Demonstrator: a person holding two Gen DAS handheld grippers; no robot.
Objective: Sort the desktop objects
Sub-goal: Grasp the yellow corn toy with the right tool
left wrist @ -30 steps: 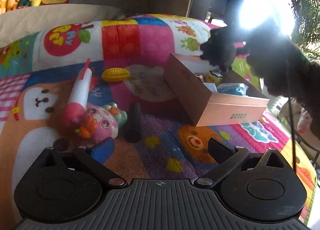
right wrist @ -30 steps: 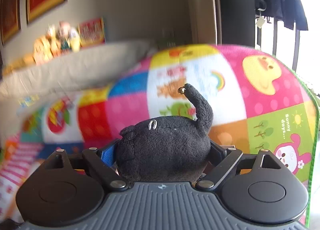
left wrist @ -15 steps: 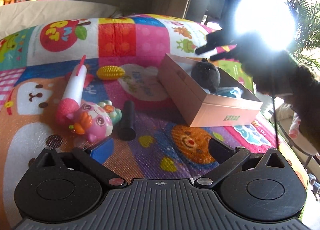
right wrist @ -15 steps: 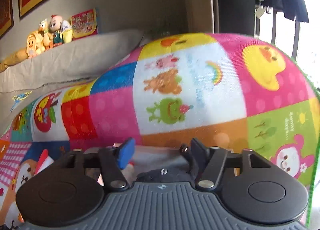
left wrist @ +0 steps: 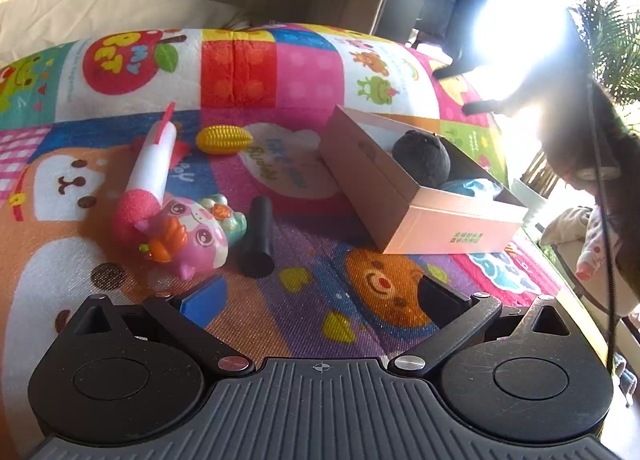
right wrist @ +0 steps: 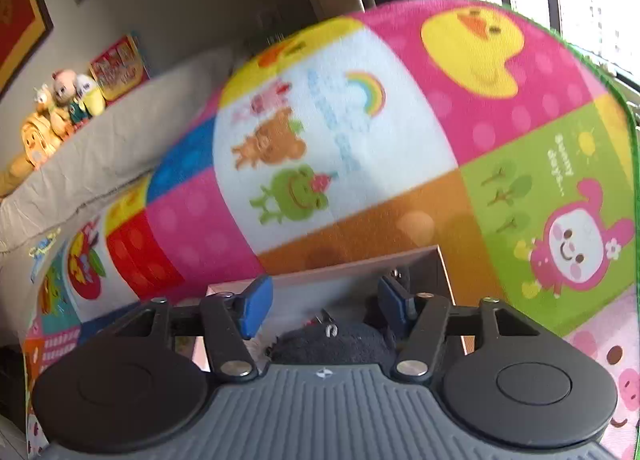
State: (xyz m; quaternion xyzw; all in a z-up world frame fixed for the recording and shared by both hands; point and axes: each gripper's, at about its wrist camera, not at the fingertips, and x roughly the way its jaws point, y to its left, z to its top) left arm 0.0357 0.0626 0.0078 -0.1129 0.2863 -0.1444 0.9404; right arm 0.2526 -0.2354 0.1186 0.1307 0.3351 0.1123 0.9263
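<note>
While opening, right gripper [right wrist: 326, 302] jaws hang above boxed black plush [right wrist: 336, 342].

both wrist views tilt down over the mat [left wrist: 288, 72], sharing the box [left wrist: 448, 220].

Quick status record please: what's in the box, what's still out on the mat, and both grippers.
box: open, holds black plush and a blue item
on mat: yellow corn toy, pink-white tube toy, pink pig toy, black cylinder
left gripper: open, empty
right gripper: above the plush, jaws opening, nothing between them
</note>
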